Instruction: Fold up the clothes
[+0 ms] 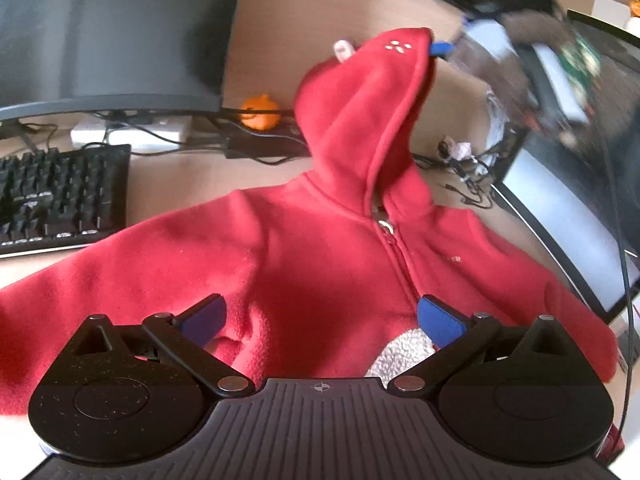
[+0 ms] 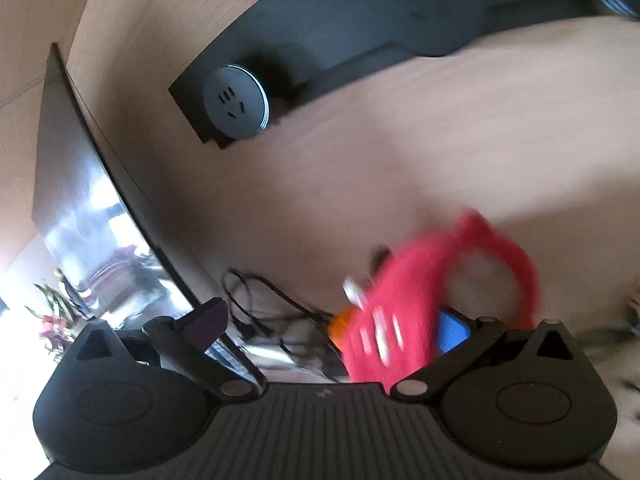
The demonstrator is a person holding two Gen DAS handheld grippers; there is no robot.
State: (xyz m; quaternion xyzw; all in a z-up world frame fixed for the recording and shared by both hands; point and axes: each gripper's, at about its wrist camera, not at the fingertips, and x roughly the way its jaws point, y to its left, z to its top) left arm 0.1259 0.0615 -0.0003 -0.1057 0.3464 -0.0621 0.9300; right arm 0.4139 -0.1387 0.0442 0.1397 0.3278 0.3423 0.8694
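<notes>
On the desk, garment: a red hooded jacket (image 1: pixel 304 264) lies front up, sleeves spread to both sides, zip closed up to the collar; white fleece lining shows at its lower hem.
Hood: the hood (image 1: pixel 360 112) is lifted off the desk and stands up above the collar, white marks near its tip; in the right wrist view the same red cloth (image 2: pixel 404 312) is blurred.
Left gripper: the left gripper (image 1: pixel 320 320) hovers over the jacket's lower front, its blue pads spread wide on either side of the zip, with nothing between them.
Right gripper: the right gripper (image 2: pixel 328 324) has its fingers spread wide, yet the hood cloth hangs against its blue right-hand pad; in the left wrist view a blue pad (image 1: pixel 440 49) touches the hood tip. Whether the cloth is pinched or only draped cannot be told.
Surroundings: a black keyboard (image 1: pixel 60 196) sits left of the jacket, a small orange object (image 1: pixel 260 114) behind it, a monitor (image 1: pixel 568 216) to the right, and a round socket (image 2: pixel 236 101) is set into the desk (image 2: pixel 440 140).
Containers: none can be made out.
</notes>
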